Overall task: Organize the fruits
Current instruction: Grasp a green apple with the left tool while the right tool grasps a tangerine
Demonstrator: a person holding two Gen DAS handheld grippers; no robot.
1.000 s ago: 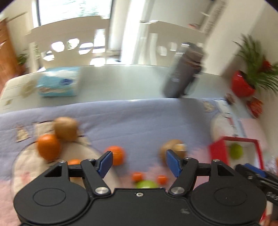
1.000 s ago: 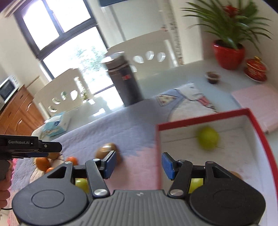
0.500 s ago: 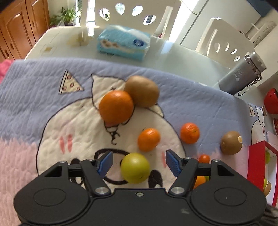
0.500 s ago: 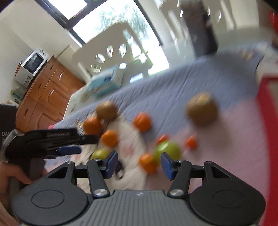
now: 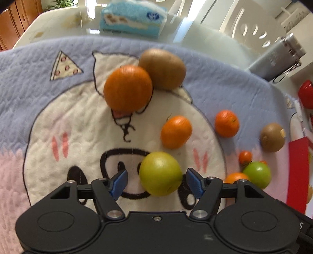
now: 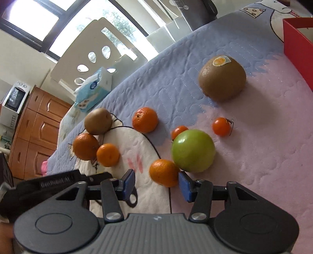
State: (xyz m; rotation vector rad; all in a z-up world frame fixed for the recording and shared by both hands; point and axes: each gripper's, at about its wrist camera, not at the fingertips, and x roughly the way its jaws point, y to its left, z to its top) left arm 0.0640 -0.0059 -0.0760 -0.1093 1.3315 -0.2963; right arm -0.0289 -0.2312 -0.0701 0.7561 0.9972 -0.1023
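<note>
Loose fruit lies on a quilted cartoon mat [image 5: 58, 125]. In the left wrist view a yellow-green apple [image 5: 160, 173] sits between the blue pads of my left gripper [image 5: 156, 182]. That gripper is open, with a gap on the left side of the apple. In the right wrist view a small mandarin [image 6: 164, 173] lies between the pads of my right gripper [image 6: 156, 184]. Its jaws are closing, and the left pad is still clear of the fruit. A green apple [image 6: 193, 150] touches the mandarin on its right. A stickered kiwi [image 6: 222, 78] lies farther off.
A big orange [image 5: 128, 88] leans on a brown fruit [image 5: 162, 68]; two mandarins [image 5: 176, 131] and cherry tomatoes [image 6: 221, 126] are scattered nearby. The red box [image 5: 297, 175] stands at the right edge. A tissue pack [image 5: 133, 17], a grey bottle [image 5: 277, 56] and white chairs are behind.
Both grippers swung down from looking across the table and box to hover low over the fruit. The left now brackets the yellow-green apple; the right's jaws narrowed around the mandarin.
</note>
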